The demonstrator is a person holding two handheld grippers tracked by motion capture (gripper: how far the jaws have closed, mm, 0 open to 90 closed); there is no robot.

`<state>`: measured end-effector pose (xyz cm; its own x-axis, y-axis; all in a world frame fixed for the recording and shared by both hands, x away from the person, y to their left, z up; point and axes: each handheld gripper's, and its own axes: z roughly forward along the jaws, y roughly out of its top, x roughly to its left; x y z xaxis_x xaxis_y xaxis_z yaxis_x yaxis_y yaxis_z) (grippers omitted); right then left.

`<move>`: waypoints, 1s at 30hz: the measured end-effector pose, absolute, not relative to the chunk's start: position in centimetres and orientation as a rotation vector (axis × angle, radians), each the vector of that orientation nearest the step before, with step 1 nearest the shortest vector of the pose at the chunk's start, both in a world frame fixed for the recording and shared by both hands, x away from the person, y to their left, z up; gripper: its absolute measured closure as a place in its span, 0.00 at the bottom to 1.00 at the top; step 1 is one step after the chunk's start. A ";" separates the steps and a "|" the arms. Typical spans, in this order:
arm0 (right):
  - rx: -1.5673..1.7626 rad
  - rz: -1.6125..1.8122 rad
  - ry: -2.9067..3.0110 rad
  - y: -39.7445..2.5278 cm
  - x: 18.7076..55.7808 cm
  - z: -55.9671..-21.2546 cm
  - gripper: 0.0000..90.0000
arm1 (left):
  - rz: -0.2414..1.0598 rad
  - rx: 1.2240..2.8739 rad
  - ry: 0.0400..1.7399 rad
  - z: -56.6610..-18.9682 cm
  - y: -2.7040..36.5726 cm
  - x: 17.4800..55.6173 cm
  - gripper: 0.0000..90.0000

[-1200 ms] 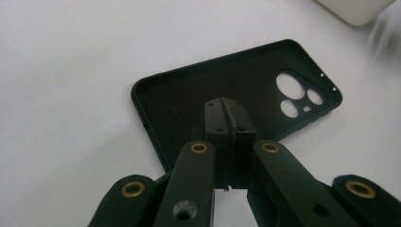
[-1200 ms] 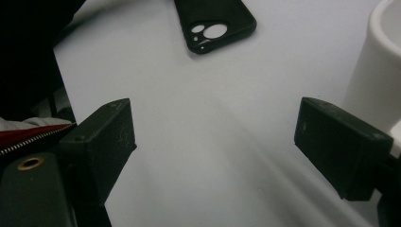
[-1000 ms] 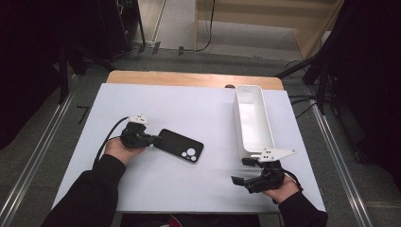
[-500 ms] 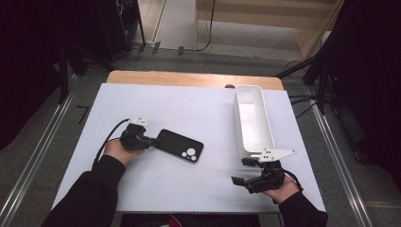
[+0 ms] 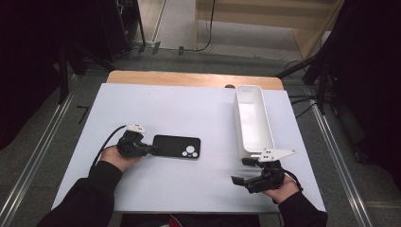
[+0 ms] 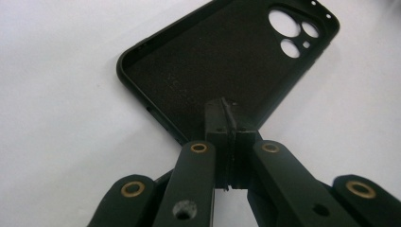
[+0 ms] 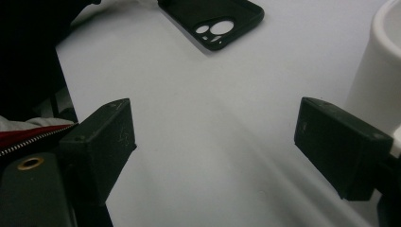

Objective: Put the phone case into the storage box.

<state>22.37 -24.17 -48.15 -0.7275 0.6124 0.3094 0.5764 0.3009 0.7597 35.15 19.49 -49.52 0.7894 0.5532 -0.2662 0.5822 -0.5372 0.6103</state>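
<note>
Phone case (image 5: 177, 146) is what you're working on, but start with the big stuff: your white bench (image 5: 189, 109) carries everything, and a long white bin (image 5: 254, 120) stands along its right side, running away from you. The case itself lies flat, inside up, on the left-middle of the bench, well apart from the bin.

Key thing for the next move: the case's long axis runs left to right across the bench, camera cutouts at the end toward the bin, plain end toward your left hand. Your left hand-held gripper (image 5: 150, 149) comes in from that plain end, in line with the long axis, and it's clamped on the case's short edge. In the left gripper view (image 6: 222, 111) the jaws sit pinched together over the rim with no gap showing.

Your right hand-held gripper (image 5: 246, 171) rests near the bench's front edge, just in front of the bin's near end, jaws spread wide with nothing between them. So the left hand is clearly the one on the job. I'd guess any carry toward the bin goes rightward, cutout end leading.
</note>
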 end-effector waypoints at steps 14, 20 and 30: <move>1.146 1.430 2.505 -24.1 22.3 -48.1 0.13 | -0.129 2.309 0.770 -49.4 18.3 32.2 0.99; 1.144 1.427 2.506 -24.1 22.4 -48.2 0.13 | -0.165 2.316 0.749 -49.5 17.6 31.7 0.99; 1.147 1.421 2.505 -24.1 22.4 -48.2 0.13 | -0.168 2.235 0.772 -48.8 18.2 32.0 0.96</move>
<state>22.37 -24.15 -48.16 -0.7253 0.6169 0.3055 0.5786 0.3060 0.7560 32.02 18.25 -48.79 0.8091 0.4778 -0.3421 0.5768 -0.5347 0.6175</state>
